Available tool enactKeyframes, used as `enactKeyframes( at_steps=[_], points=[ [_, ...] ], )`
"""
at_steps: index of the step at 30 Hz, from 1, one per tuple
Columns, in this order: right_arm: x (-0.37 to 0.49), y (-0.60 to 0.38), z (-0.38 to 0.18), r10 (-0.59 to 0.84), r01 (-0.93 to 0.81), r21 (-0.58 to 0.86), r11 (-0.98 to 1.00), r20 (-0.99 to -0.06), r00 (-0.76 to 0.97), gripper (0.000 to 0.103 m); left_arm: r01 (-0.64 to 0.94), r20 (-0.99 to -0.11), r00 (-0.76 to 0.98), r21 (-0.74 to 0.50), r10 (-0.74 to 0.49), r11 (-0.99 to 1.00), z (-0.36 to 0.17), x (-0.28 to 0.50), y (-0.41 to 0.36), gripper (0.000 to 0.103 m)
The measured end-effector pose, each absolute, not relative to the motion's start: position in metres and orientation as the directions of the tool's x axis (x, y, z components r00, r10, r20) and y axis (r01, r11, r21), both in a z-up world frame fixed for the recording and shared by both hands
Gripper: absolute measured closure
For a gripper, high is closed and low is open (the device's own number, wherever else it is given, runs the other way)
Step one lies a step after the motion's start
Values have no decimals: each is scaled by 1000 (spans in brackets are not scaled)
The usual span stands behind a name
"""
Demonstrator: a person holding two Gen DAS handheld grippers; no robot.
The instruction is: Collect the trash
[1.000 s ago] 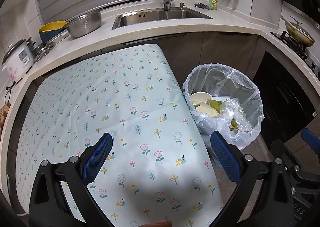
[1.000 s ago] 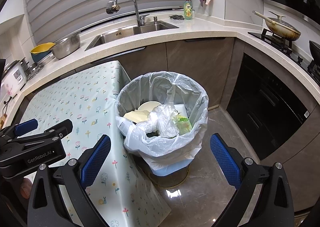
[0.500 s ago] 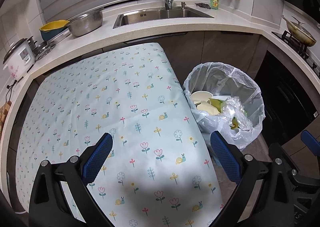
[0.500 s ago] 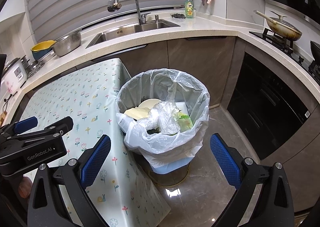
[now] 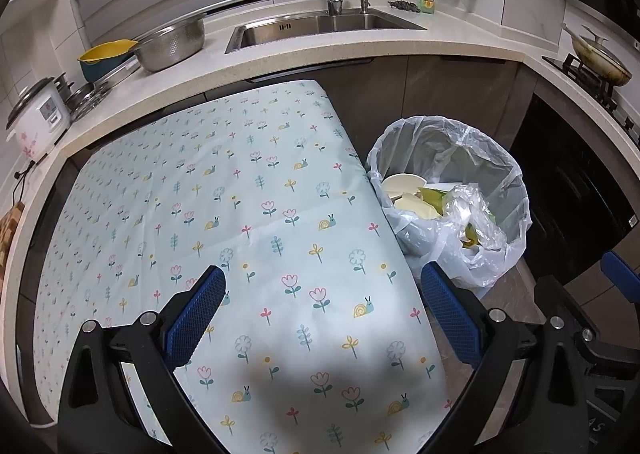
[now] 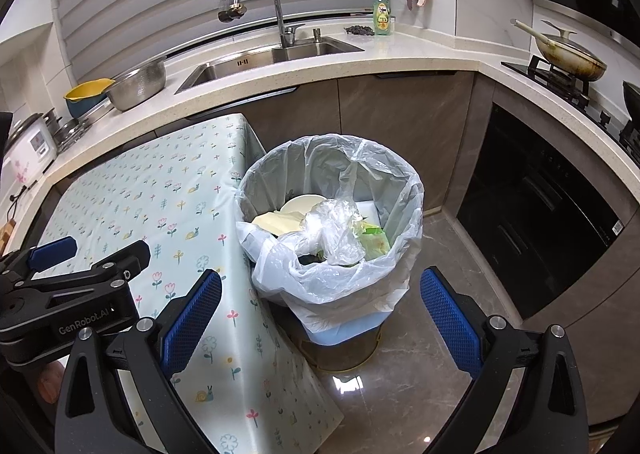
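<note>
Trash bin (image 6: pixel 332 213), white liner, on the floor against the bench's (image 5: pixel 200 213) right edge; holds paper plates, crumpled clear plastic (image 6: pixel 336 230), green wrappers. Right gripper (image 6: pixel 320 318): jaws wide open, empty, bin straight ahead, nearer. Left gripper (image 5: pixel 322 316): jaws open, empty, over the bench. Deeper bin contents hidden.

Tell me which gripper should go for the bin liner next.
Right. The right gripper is open and faces the trash bin directly, liner rim just ahead. The left gripper, also open, hangs over the tablecloth, bin off to its side.
</note>
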State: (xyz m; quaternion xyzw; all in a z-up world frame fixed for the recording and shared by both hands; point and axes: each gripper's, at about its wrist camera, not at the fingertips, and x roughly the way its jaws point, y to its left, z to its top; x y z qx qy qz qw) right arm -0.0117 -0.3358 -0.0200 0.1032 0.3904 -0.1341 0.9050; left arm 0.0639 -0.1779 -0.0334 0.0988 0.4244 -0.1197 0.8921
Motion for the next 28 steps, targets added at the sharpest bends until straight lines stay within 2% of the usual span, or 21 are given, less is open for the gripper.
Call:
enactKeyframes(
  at_steps=[28],
  points=[
    [-14,-334,-24,-163,327,82,941,-738,655,7,297,-782,611,79,-125,952,-38,61,-168,9]
  ],
)
